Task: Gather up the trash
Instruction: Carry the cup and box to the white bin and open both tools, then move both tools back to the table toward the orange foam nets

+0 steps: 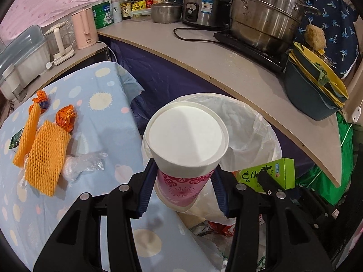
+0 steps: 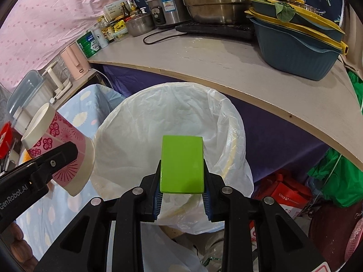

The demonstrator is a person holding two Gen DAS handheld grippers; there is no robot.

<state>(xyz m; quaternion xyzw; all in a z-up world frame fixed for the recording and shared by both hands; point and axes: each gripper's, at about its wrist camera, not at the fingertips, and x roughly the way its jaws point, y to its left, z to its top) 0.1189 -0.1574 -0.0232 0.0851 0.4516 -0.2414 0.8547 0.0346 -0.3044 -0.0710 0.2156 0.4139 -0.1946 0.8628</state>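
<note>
The left tool [image 1: 181, 181] is clenched on a pink-patterned paper cup [image 1: 186, 140], gripping it low on the body so the white rim faces away from the camera. The right tool [image 2: 182, 181] is clenched on a flat green carton [image 2: 181, 164], its pads pressing the two long edges. Both items hang over or beside the bin lined with a white plastic bag [image 2: 158, 122], which serves as the landmark: the carton sits above the bin's near side, while the cup is at the bin's left edge, partly over the blue-clothed worktop [image 1: 97, 104].

The step in hand looks like the drop. To do it well, the left tool should carry the cup further over the bin's mouth before letting go, since from its present spot it could tip off the rim or land back on the cloth. The carton seems well placed; releasing it flat-side down should keep it from catching the bag's loose folds.

Left of the bin, the worktop still holds orange foam netting [image 1: 45, 149], crumpled orange wrappers [image 1: 67, 117] and clear plastic film [image 1: 84, 165].
</note>
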